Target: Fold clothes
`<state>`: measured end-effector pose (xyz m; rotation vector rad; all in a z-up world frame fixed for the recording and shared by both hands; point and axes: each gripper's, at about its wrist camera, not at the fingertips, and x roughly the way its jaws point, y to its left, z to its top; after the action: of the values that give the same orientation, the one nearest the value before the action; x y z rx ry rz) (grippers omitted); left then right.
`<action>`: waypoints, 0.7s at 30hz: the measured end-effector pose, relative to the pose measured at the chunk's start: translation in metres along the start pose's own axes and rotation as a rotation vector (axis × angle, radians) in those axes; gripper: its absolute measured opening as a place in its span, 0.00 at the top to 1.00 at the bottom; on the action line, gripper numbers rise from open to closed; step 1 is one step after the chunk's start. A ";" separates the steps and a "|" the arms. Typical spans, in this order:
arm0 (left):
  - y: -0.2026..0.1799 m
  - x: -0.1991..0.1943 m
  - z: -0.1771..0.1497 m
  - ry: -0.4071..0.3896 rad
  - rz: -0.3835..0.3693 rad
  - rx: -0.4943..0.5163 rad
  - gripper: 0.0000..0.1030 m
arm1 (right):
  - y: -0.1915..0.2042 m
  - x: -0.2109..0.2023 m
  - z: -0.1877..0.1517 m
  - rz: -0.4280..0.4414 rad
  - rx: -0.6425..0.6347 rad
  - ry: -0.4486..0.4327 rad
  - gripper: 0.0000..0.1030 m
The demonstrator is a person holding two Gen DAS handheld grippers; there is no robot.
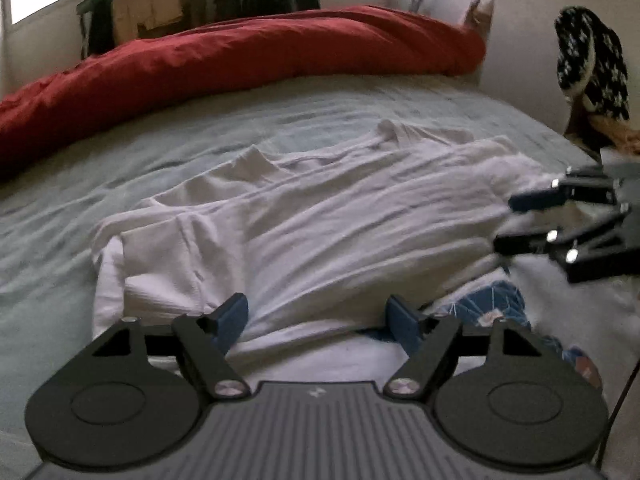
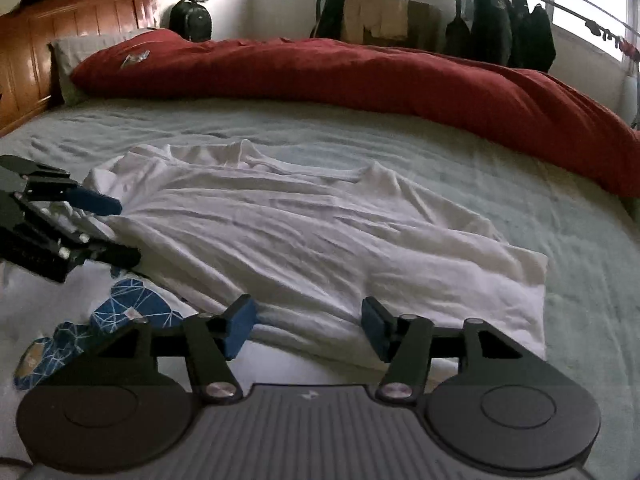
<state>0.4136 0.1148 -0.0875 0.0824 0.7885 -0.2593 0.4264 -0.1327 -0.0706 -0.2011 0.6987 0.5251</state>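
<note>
A white shirt [image 1: 320,220] [image 2: 300,232] lies crumpled and partly folded on the pale green bed sheet [image 1: 48,240] [image 2: 580,264]. In the left wrist view my left gripper [image 1: 318,320] stands open over the shirt's near edge, with cloth lying loose between its blue pads [image 1: 230,316]. My right gripper [image 2: 308,326] is open too, low over the near hem, its pads [image 2: 376,328] apart from the cloth. Each gripper shows in the other's view: the right gripper [image 1: 510,222] at the right edge, the left gripper [image 2: 122,230] at the left edge. A blue-printed cloth [image 1: 492,304] [image 2: 132,304] peeks out beneath the shirt.
A red duvet [image 1: 240,52] [image 2: 360,76] is bunched along the far side of the bed. A wooden headboard [image 2: 24,52] and a pillow [image 2: 80,48] stand at the far left. Beyond are a cardboard box [image 2: 384,16], a black backpack [image 2: 190,20] and hanging dark clothes [image 2: 508,20].
</note>
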 end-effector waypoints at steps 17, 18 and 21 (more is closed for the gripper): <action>0.011 -0.009 0.034 -0.134 -0.332 -0.170 0.26 | 0.037 0.028 0.017 0.010 -0.064 0.011 0.37; 0.007 -0.002 0.033 -0.120 -0.362 -0.165 0.26 | 0.037 0.027 0.017 0.010 -0.068 0.010 0.37; -0.001 0.017 0.022 -0.057 -0.396 -0.159 0.25 | 0.035 0.025 0.014 0.017 -0.068 0.007 0.36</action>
<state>0.4398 0.1063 -0.0846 -0.2326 0.7622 -0.5696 0.4317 -0.0889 -0.0767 -0.2609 0.6903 0.5651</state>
